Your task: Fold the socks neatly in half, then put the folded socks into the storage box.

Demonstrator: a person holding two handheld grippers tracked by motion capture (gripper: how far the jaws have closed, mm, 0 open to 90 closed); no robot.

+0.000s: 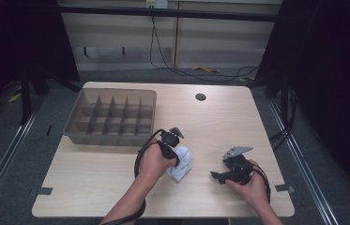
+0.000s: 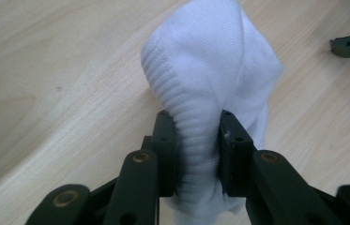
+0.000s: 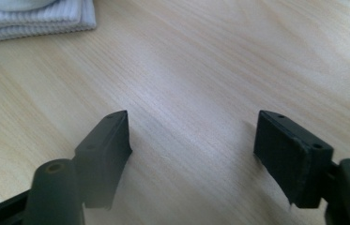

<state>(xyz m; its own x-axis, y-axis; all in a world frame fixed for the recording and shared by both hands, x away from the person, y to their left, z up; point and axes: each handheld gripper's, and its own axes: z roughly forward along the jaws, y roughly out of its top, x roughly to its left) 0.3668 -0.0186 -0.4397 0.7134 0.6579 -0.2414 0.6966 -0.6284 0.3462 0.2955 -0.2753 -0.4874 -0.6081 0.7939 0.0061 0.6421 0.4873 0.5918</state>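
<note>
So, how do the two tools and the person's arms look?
Both the left tool and the right tool are black, each with two flat rectangular jaws on hinged links with brass-coloured pivots. A black cable loops from the left one. A grey three-cornered plate tops the right one. The forearms show no sleeves.

No text, label, brand, number or sign can be read anywhere in these pictures.
</note>
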